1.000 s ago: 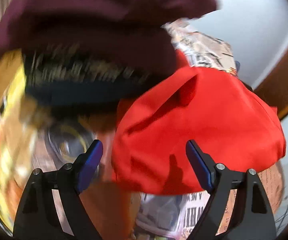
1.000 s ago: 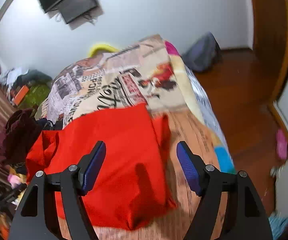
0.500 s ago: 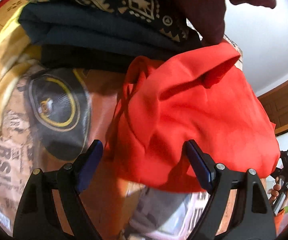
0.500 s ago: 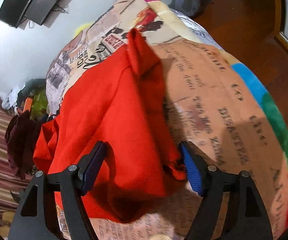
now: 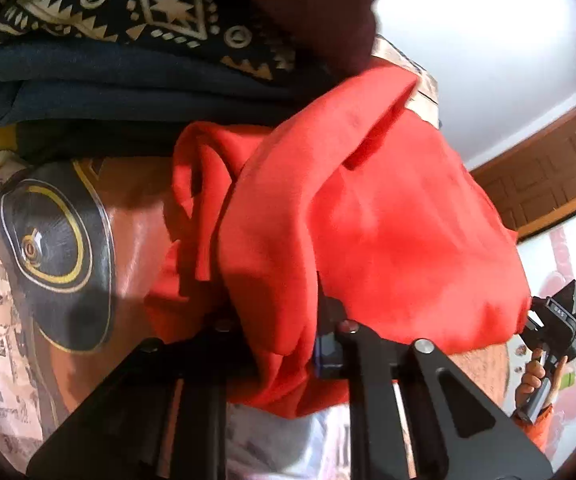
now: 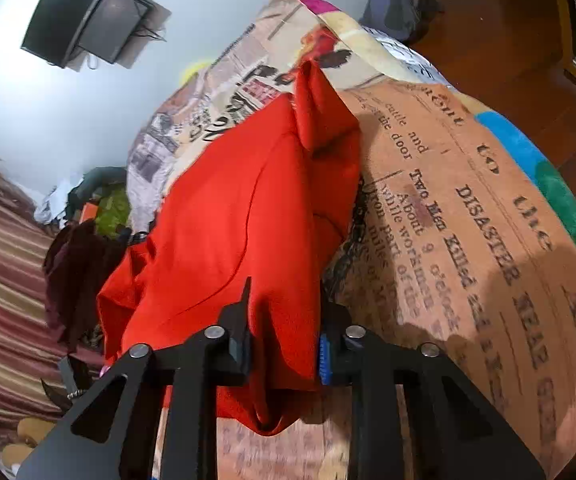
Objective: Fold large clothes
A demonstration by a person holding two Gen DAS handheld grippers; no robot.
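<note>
— Look at the left gripper (image 5: 283, 344): its jaws have just been closing, and now they pinch a bunched fold of the red garment (image 5: 368, 220) at its near edge. Beyond it sits that pile of folded clothes (image 5: 127, 60), dark with a patterned piece on top.

— And the garment itself lies on the printed bedspread (image 6: 468, 220), partly folded over, running away from both tools.

— To my eye the grip is a thick wad, not a clean corner. I'd lift both ends together, level, so the cloth hangs straight before it goes over.

— The right gripper (image 6: 283, 352) has just been closing too. It's clamped on the near hem of the same red cloth, fabric squeezed between the blue pads (image 6: 324, 360).

— Both tools tilt down toward the bed, fingers aimed along the garment. From the left camera you can see the person's hand (image 5: 536, 376) wrapped round the other handle, low at the right.

— If one side pulls ahead, I'd guess the fold skews. Keep them apart and even.
</note>
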